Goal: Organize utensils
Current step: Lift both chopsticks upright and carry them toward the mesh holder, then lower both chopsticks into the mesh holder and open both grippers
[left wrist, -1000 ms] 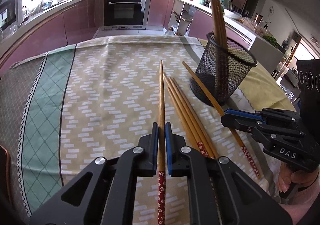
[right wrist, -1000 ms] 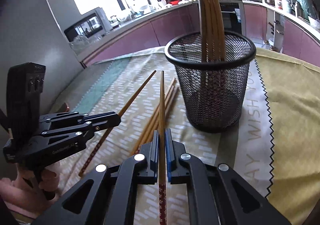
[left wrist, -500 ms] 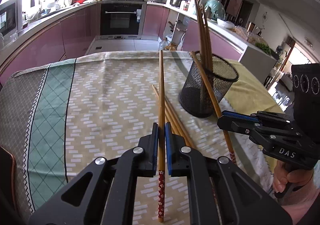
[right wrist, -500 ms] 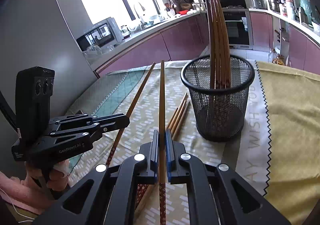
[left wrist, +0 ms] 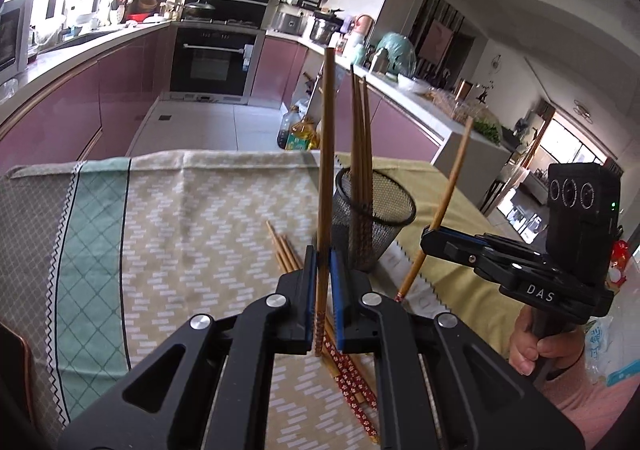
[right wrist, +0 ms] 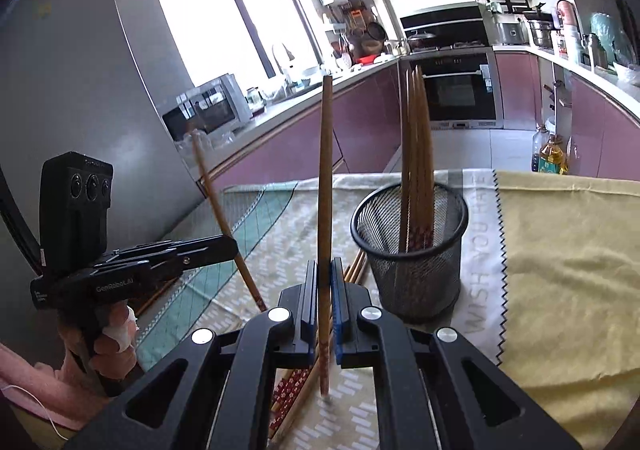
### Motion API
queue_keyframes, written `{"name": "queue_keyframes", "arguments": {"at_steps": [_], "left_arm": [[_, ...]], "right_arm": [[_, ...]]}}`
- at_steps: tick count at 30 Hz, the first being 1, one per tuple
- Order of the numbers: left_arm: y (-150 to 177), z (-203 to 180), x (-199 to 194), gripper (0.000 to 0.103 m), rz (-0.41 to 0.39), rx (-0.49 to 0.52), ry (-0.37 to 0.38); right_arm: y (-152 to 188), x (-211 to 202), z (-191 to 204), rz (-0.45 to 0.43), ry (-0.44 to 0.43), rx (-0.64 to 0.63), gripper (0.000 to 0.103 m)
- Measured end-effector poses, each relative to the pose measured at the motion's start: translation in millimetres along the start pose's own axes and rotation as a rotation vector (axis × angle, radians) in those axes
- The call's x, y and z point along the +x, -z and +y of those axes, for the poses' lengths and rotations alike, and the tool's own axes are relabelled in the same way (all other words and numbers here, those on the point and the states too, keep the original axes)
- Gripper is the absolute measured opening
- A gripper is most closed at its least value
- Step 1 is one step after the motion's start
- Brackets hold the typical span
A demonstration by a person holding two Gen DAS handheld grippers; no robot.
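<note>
Utensil sorting: partly done.
Each hand-held gripper, left (left wrist: 321,270) and right (right wrist: 325,282), clamps one chopstick beside your mesh holder (right wrist: 412,250); several stand inside, loose chopsticks (left wrist: 286,254) remain beside it.

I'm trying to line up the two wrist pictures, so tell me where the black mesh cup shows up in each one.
Left wrist view: the black mesh cup stands right of centre, just beyond the left gripper, chopsticks upright in it.
Right wrist view: the cup stands right of centre, just beyond the right gripper, on the tablecloth.
Shared landmark: the built-in oven in the pink kitchen cabinets behind.
</note>
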State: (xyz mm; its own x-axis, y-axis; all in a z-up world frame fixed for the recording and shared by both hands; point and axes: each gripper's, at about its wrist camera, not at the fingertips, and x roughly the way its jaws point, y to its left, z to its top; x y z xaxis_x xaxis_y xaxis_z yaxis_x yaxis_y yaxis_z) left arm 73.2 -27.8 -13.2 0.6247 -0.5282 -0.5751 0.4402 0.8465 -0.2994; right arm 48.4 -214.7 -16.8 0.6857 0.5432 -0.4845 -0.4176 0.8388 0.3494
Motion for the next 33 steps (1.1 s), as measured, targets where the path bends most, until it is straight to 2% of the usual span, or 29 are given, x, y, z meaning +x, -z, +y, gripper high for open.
{"name": "queue_keyframes", "arguments": {"at_steps": [9,23,33], "left_arm": [[-19,-5,-13,0.007,-0.050,0.008,0.024],[-69,-23,-25,0.007,-0.155,0.040,0.076],[-97,-37,-16,0.007,-0.204,0.061,0.092]], "right_arm": [[-21,-14,-4,-0.058,0.016,-0.025,0.005],[-62,-35,-6,-0.156,0.063,-0.081,0.005],[-84,-35,-10,-0.201,0.083,-0.099,0.005]]}}
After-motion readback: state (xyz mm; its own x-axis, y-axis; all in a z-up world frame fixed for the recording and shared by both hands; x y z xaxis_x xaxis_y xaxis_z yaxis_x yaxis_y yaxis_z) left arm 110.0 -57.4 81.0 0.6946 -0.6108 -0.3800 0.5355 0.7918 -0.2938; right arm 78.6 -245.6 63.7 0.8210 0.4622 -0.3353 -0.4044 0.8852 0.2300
